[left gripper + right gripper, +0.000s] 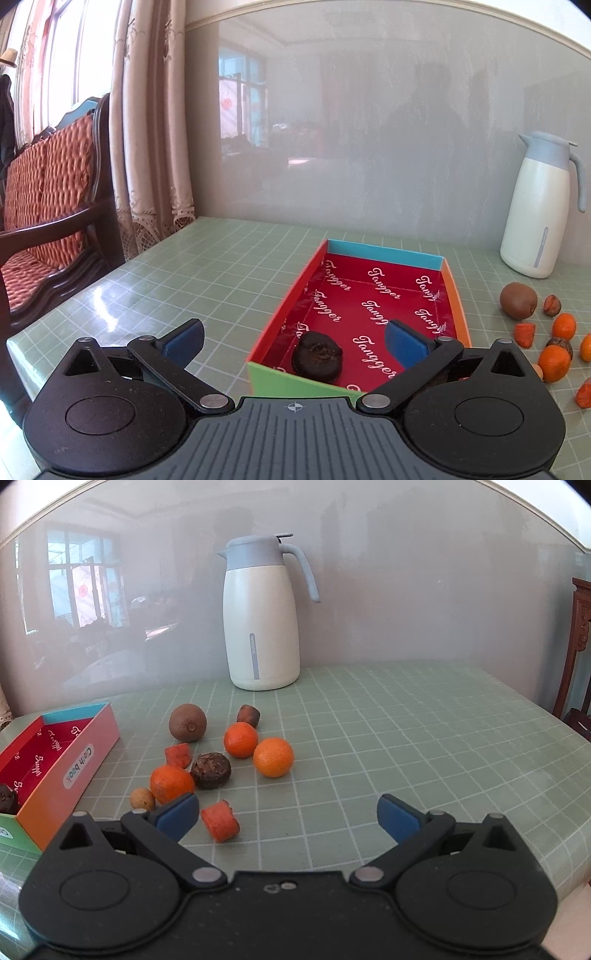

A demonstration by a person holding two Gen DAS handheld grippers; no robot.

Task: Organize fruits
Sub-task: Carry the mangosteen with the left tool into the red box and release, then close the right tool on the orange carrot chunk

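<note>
1. Two grippers showing, both with jaws spread wide and gripping nothing.
2. Left gripper (293, 341) is hovering over the near end of the box (384, 252); one dark fruit (317, 355) is lying inside on the red lining, clear of the pads.
3. Right gripper (288, 818) is hanging over the table (406, 738), a carrot chunk (220, 820) sitting just beside its left pad.
4. Oranges (273, 757), a kiwi (187, 722) and other pieces are sitting loose beside the box, a jug (262, 627) standing behind.

glossy cardboard box (384, 254), smooth plastic jug (262, 627)
</note>
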